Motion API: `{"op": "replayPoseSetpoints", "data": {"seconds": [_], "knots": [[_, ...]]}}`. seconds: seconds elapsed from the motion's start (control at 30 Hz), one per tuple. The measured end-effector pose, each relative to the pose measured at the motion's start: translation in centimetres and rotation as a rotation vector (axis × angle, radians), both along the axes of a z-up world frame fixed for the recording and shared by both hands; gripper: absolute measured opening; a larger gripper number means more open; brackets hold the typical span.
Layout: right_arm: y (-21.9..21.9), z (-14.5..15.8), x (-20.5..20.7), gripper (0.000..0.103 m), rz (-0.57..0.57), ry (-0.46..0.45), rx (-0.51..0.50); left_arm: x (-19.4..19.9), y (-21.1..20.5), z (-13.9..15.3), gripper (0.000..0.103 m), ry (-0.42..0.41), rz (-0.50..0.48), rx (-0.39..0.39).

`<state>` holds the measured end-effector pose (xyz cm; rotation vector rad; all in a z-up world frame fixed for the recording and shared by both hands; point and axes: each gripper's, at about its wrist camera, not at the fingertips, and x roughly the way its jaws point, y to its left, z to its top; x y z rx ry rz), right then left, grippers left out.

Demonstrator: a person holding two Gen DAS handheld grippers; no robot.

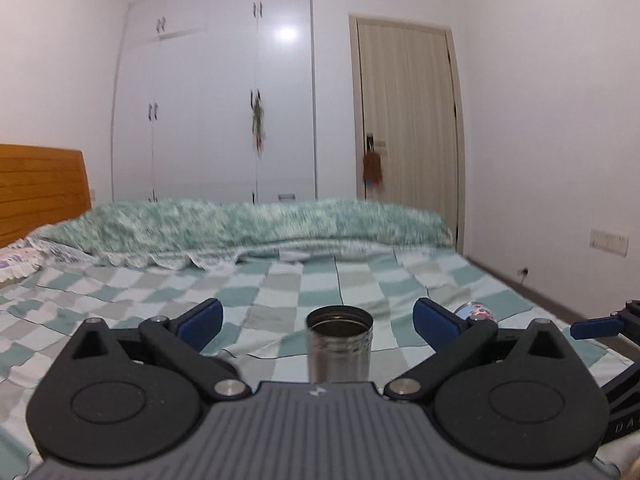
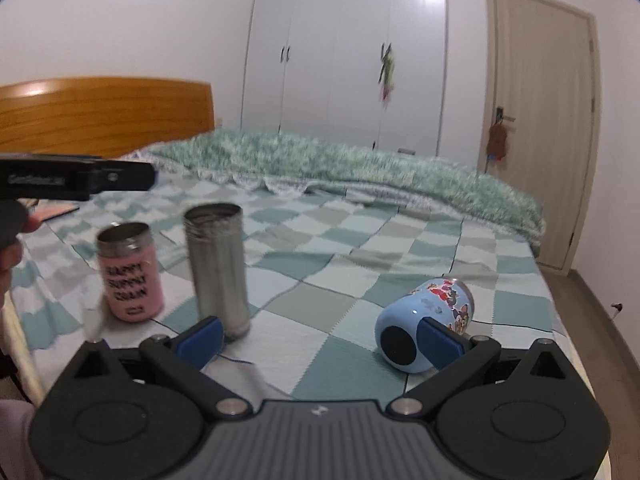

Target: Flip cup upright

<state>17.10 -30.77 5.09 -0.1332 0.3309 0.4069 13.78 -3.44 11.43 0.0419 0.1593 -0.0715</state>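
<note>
Left gripper (image 1: 318, 318) had its jaws spread wide, nothing between the blue pads (image 1: 202, 317) but air; a plain steel cup (image 1: 339, 343) stood upright w/ mouth open just ahead, centred in the gap, not touched. The left wrist view caught only a sliver of the blue cartoon cup (image 1: 476, 311) behind the right-hand pad, and the tip of the right gripper at the far right edge.

The right wrist view gave more. Right gripper (image 2: 320, 338) also wide open, empty. Blue cartoon cup (image 2: 426, 322) lay on its side on the checked bedspread (image 2: 352, 280), dark base toward the camera, mouth pointing away; one blue pad (image 2: 440, 338) sat in front of it, contact can't be told. Steel cup (image 2: 218, 270) stood upright nr the other pad. A pink cup (image 2: 130, 270) w/ black lettering, seen only here, stood upright just beside the steel one, blurred. Left gripper body (image 2: 76, 178) showed at the left edge, above the cups.

Both views: wooden headboard (image 2: 104, 114), rumpled green quilt (image 1: 248, 222), white wardrobe (image 1: 216, 92), beige door (image 1: 408, 120).
</note>
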Motion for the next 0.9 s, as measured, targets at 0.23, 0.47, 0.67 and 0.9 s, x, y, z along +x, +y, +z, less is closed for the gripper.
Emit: {"op": "replayPoseSetpoints", "data": {"seconds": [0.23,0.47,0.67,0.9], "knots": [[-0.1,-2.0,-7.0,0.103,-0.091,-0.070,0.080,-6.6,1.7,-3.0,0.103,-0.014,0.013,-0.018],[-0.2,-5.4,-11.7,0.103,-0.188,-0.158,0.090,-10.3,2.1,-7.5,0.103,-0.027,0.041,-0.031],[0.3,-7.5,-13.7,0.103,-0.239,-0.224,0.079,-11.5,2.6,-10.9,0.103,-0.083,0.097,-0.029],[0.7,-8.6,-14.1,0.103,-0.255,-0.254,0.073,-12.0,2.6,-11.5,0.103,-0.119,0.112,-0.009]]}}
